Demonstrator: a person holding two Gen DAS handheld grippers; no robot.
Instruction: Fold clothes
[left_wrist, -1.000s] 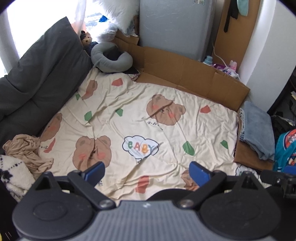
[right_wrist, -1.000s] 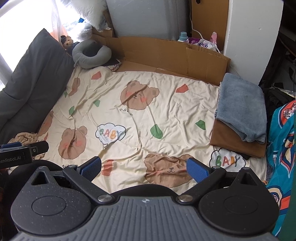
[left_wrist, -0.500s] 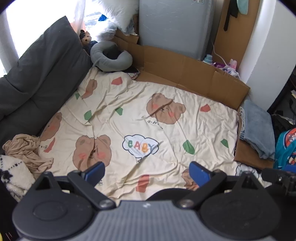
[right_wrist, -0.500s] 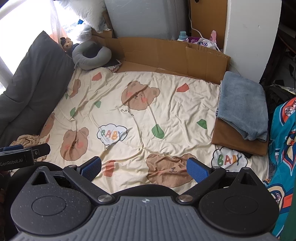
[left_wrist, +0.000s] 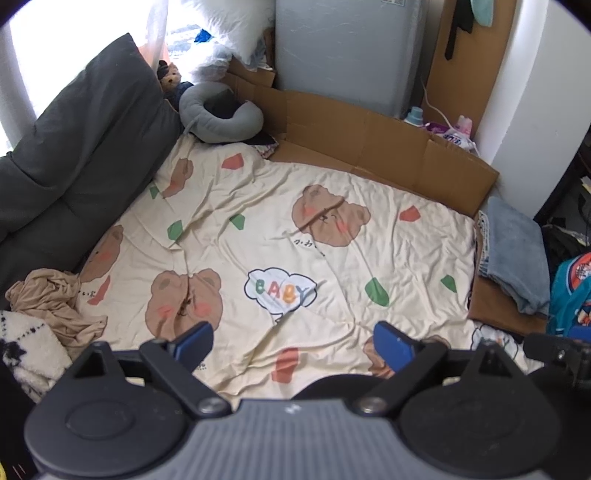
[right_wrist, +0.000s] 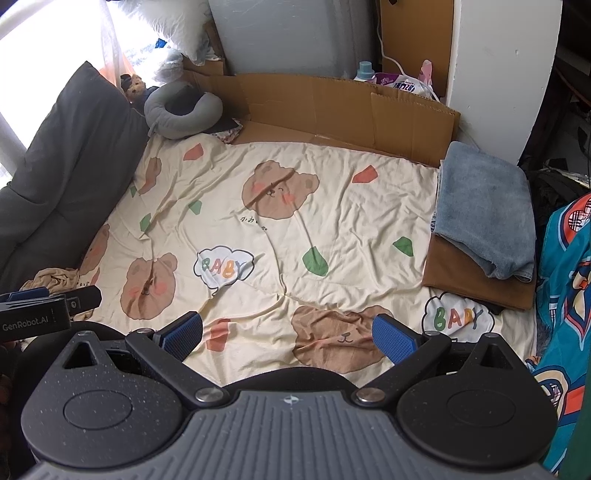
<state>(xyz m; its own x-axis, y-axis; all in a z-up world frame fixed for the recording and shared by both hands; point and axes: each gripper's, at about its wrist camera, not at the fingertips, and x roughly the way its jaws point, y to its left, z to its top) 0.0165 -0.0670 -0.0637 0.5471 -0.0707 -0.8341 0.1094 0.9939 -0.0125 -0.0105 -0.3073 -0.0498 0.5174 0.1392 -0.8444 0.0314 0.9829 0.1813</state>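
A crumpled tan garment (left_wrist: 55, 299) lies at the left edge of the cream bear-print bedsheet (left_wrist: 295, 240), beside a white fuzzy garment with a dark pattern (left_wrist: 26, 347). At the right edge a folded grey-blue garment (right_wrist: 484, 206) rests on a folded brown one (right_wrist: 476, 280). My left gripper (left_wrist: 293, 345) hovers open over the sheet's near edge, holding nothing. My right gripper (right_wrist: 288, 338) is open too, above a printed bear. The tan garment (right_wrist: 51, 277) shows at far left in the right wrist view, behind the other gripper's body (right_wrist: 44, 310).
A dark grey cushion (left_wrist: 74, 166) lines the left side. A grey neck pillow (left_wrist: 218, 114) and a small plush toy (left_wrist: 170, 75) sit at the back left. A cardboard wall (left_wrist: 369, 136) stands behind the sheet. Teal patterned fabric (right_wrist: 565, 295) hangs at the right.
Both grippers have drifted only slightly; the view shifts a little. Their jaws stay open and nothing on the bed has moved.
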